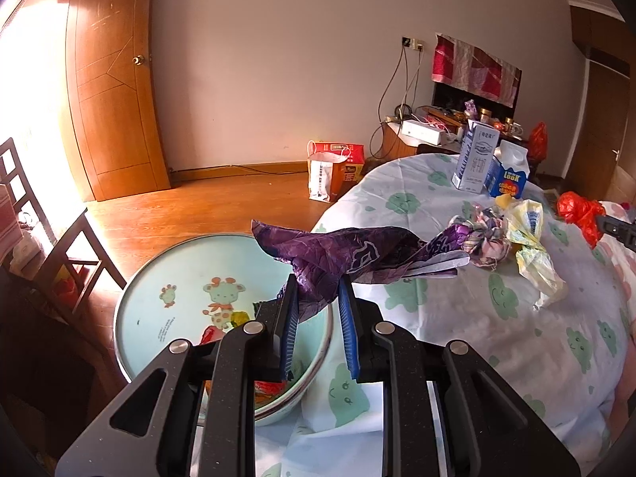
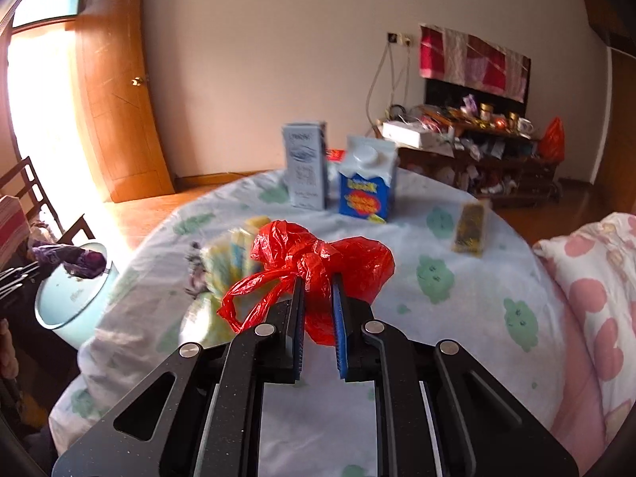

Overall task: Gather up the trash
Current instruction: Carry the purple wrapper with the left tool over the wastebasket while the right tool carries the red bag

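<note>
Step in hand: carrying trash to the bin. Left claw [image 1: 318, 282] is clenched on a crumpled purple wrapper [image 1: 338, 254], held in the air over the near rim of the pale green bin [image 1: 131, 290], which stands just off the left edge of the bed [image 1: 497, 338]; the wrapper's long tail reaches back over the bed edge. A few scraps already lie in the bin bottom. Right claw [image 2: 318, 284] grips a knotted red plastic bag [image 2: 318, 262] at its knot, lifted above the middle of the bed. Judged next: the left claw moves fully over the bin mouth and lets go so the tail clears the rim; the right claw then follows leftward to the same bin. Left on the bed: a yellowish bag [image 1: 532, 238] and a small crumpled bundle [image 1: 485, 238] near the centre, two cartons [image 2: 338, 175] upright at the far edge, and a flat dark packet [image 2: 471, 228] toward the right edge.
</note>
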Demonstrator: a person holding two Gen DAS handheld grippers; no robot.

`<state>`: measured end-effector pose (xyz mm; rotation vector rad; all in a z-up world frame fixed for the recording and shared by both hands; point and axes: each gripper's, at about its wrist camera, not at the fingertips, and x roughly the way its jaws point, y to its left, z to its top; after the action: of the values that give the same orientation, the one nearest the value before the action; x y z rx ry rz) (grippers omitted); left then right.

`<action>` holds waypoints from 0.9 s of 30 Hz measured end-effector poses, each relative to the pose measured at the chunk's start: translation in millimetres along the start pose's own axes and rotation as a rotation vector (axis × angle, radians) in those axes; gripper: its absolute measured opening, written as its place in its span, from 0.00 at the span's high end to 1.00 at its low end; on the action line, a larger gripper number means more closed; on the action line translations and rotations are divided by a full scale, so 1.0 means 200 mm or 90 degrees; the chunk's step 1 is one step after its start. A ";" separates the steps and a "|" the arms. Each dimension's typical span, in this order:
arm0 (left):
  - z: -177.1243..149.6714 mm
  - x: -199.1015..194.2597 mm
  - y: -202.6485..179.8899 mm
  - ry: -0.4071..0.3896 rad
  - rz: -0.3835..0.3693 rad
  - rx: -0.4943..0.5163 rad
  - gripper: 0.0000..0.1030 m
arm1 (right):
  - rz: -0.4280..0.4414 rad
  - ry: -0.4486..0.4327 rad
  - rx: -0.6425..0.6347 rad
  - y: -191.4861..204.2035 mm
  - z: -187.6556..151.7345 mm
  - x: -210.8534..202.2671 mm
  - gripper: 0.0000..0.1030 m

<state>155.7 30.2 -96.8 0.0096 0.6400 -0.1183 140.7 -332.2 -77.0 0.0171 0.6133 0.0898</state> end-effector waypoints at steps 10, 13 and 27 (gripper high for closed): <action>-0.03 -0.01 0.15 0.006 0.042 -0.018 0.81 | 0.074 -0.002 -0.067 0.38 0.08 0.09 0.87; -0.04 -0.02 0.20 0.005 0.052 -0.024 0.81 | 0.093 -0.002 -0.084 0.49 0.10 0.14 0.87; -0.07 -0.02 0.37 0.011 0.095 -0.040 0.81 | 0.139 0.018 -0.142 0.85 0.12 0.33 0.87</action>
<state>151.9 104.1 -108.1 -0.0029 0.6574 0.0464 194.7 -157.2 -88.8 -0.1338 0.6256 0.3694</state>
